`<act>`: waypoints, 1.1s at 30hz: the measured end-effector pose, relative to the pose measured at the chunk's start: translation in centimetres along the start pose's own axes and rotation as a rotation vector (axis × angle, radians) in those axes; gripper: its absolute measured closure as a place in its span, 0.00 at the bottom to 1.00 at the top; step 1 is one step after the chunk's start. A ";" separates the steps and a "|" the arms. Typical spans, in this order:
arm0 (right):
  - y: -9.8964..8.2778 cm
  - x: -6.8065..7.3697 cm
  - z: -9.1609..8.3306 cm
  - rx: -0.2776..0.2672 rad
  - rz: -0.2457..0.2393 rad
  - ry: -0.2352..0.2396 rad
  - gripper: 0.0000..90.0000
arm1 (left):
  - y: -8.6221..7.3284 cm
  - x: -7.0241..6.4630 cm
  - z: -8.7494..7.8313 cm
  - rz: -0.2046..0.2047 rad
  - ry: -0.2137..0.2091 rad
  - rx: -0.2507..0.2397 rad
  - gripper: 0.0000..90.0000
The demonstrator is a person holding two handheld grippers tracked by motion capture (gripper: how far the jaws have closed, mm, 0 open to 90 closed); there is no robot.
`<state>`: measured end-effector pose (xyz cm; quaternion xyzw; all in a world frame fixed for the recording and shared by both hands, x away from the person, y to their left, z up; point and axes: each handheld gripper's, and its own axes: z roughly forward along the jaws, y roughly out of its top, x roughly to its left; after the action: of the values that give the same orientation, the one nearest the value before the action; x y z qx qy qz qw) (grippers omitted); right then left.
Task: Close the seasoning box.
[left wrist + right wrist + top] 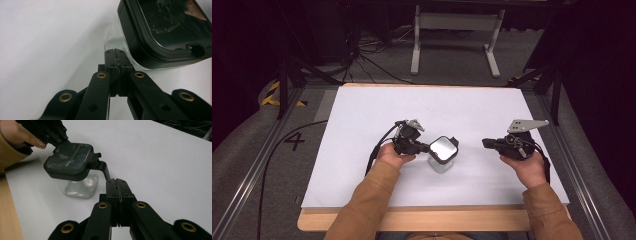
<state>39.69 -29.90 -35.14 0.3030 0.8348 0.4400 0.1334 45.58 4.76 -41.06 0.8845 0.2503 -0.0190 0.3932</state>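
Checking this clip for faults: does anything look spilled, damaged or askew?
Nothing stands out. The clear container stands upright on the white table with its black lid seated; no spill shows.

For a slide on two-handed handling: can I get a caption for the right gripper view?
Shut right gripper beside the latch of a clear, black-lidded container; left gripper at its far rim.

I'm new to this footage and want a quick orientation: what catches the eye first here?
A clear square jar with a black-rimmed lid stands near the middle of the white table, and a black latch arm sticks out from the lid. The left gripper, jaws shut, sits right against the jar's side below the lid. The right gripper, also shut, points at the jar from the other side, in front of the latch arm.
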 end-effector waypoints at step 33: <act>0.7 0.2 0.5 -0.008 -0.012 0.030 0.99 | 0.4 -3.8 0.5 0.174 -0.125 0.243 0.99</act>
<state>40.06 -29.16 -34.88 0.2910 0.8367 0.4468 0.1246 42.51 2.54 -40.26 0.9410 0.1438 -0.0701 0.2983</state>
